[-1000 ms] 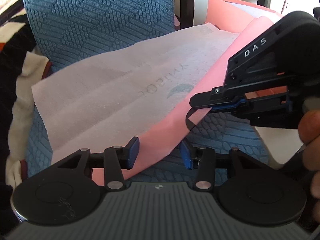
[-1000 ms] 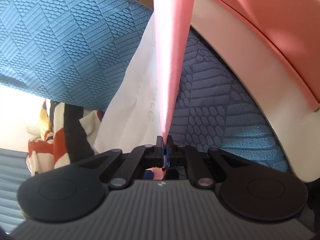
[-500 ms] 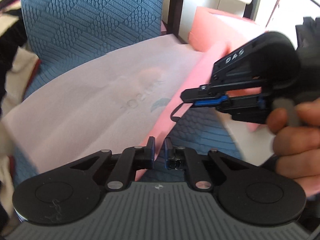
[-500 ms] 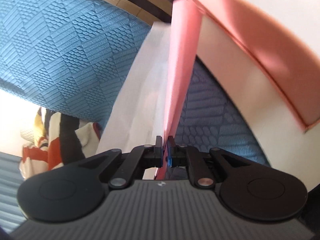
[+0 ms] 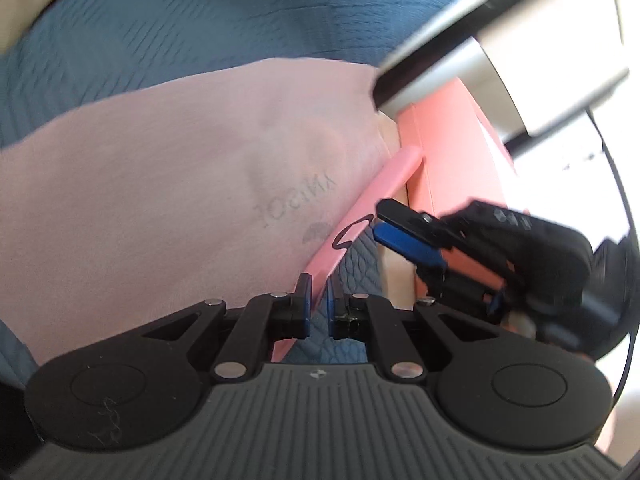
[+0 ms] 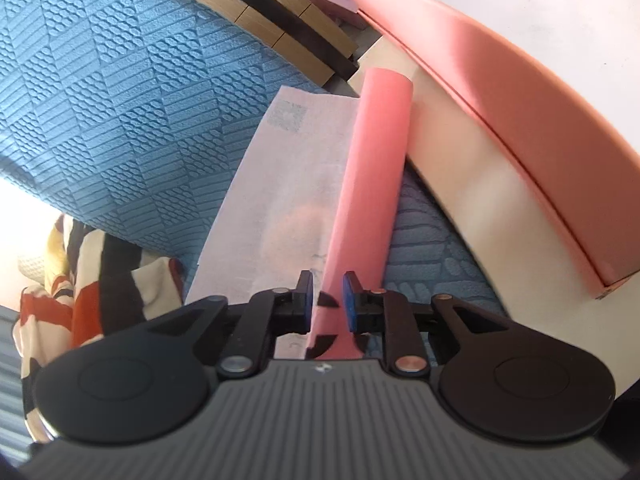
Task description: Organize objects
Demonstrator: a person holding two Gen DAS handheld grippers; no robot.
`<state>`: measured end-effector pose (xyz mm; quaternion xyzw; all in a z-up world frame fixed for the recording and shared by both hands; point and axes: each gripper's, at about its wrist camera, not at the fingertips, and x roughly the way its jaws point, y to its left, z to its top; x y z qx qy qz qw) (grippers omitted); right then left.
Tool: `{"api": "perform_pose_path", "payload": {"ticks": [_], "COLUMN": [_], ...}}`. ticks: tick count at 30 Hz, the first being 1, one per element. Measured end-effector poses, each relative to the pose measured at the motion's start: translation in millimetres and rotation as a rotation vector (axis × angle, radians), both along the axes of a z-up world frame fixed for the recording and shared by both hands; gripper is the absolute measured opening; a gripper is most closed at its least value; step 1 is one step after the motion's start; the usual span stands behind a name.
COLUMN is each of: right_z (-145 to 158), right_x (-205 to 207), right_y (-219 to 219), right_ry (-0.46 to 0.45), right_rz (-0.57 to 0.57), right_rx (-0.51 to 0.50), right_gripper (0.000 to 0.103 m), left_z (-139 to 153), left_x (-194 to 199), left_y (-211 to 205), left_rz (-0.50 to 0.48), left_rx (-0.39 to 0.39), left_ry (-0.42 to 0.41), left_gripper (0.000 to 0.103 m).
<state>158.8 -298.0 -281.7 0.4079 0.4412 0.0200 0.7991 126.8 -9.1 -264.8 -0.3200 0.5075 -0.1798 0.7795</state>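
Now, low in the left wrist view, the left gripper [image 5: 318, 306] has its blue pads nearly together, and the lower end of the pink strip [image 5: 362, 216] runs between them; whether they pinch it is hard to tell through the blur. This pink strip slants up toward the pink box [image 5: 452, 160] at right of centre, beside a pale printed sheet [image 5: 180, 184] lying on the blue cushion [image 5: 200, 20]. At right, the right gripper [image 5: 394, 228] shows its jaws apart. In the right wrist view, that gripper [image 6: 328, 300] has just been opening, its pads a little apart with the strip [image 6: 372, 176] between them, the left pad clear of it.
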Motion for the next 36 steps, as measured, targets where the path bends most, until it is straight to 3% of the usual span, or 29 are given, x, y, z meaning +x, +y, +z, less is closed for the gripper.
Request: {"api": "perform_pose_path", "payload": {"ticks": [4,7,10,13,20,23,25,29,36], "right_z": [4,2,-4,-10,-23,-27,-29,-30,-31], "right_x": [1,3,7,10,16,18,19,19,20], "right_y": [8,17,24,31,46,47,46,45,40], "right_ry": [-0.020,-0.027,-0.010,0.007,0.053,0.066,0.074,0.078,0.091], "right_rz": [0.034,0.071,0.088,0.094,0.130,0.118,0.121,0.120,0.118], "right_rx": [-0.045,-0.050,-0.051,-0.047,-0.061,-0.044,-0.027,-0.013,0.017], "right_gripper": [0.020,0.020,0.020,0.020,0.019,0.016,0.016,0.016,0.017], "left_z": [-12,-18,-21,-21,-27,-21,-15,0,-10], "left_x": [1,3,7,9,19,20,19,19,19], "left_y": [7,15,18,18,18,19,22,20,0], "left_rz": [0.063,0.100,0.119,0.126,0.130,0.133,0.140,0.104,0.022], "left_rx": [-0.092,-0.110,-0.095,-0.030,-0.011,0.035,0.022,-0.008,0.105], "left_ry": [0.065,0.088,0.097,0.083,0.096,0.075,0.038,-0.033,0.003], "left_gripper": [0.009,0.009,0.009,0.009,0.009,0.009,0.009,0.009,0.010]}}
